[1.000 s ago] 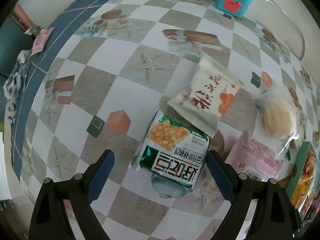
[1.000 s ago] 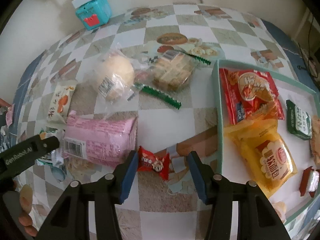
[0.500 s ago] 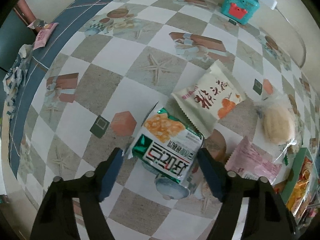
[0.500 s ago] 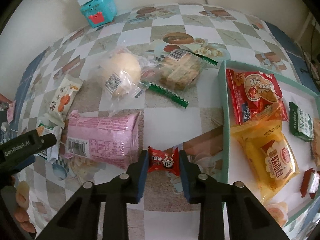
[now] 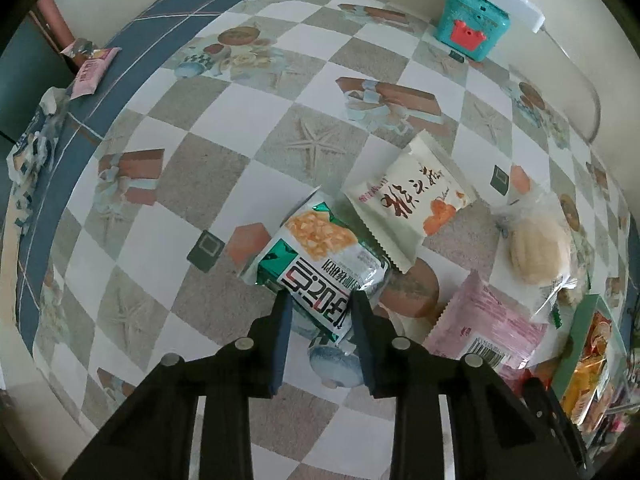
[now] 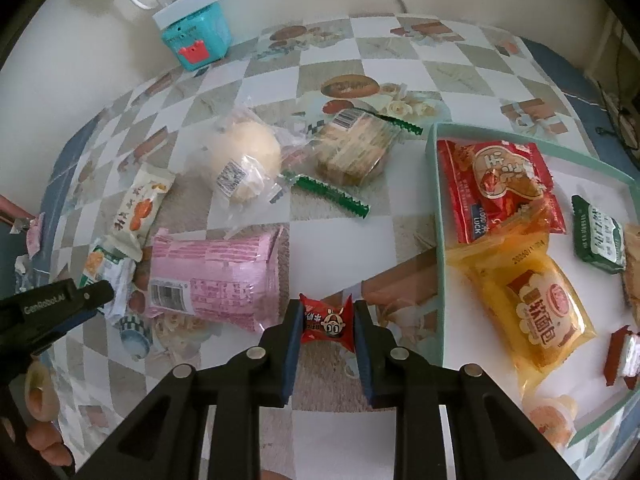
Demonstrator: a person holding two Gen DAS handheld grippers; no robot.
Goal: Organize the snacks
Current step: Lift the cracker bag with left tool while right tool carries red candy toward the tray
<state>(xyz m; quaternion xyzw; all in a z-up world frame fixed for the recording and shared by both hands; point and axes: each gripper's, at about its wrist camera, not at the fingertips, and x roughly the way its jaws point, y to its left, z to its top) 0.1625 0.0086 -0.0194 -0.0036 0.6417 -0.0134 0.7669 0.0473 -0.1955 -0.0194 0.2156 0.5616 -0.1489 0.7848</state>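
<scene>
My left gripper [image 5: 320, 300] is shut on a green and white cracker packet [image 5: 320, 264] at its near end; the packet lies on the checked tablecloth. My right gripper [image 6: 327, 312] is shut on a small red candy packet [image 6: 327, 322] just left of the pale green tray [image 6: 438, 216]. The tray holds a red snack bag [image 6: 496, 184], a yellow bread bag [image 6: 532, 300] and a small green packet [image 6: 598, 234]. The left gripper also shows in the right wrist view [image 6: 100, 292] at the far left.
Loose on the table: a cream packet [image 5: 408, 200], a wrapped bun [image 6: 244, 160], a clear cracker pack [image 6: 356, 148] and a pink packet [image 6: 216, 276]. A teal box [image 6: 196, 36] with a power strip stands by the wall. The table edge runs along the left.
Both grippers have closed: the left onto the green and white cracker packet, the right onto the red candy packet. Both moved slightly forward.
</scene>
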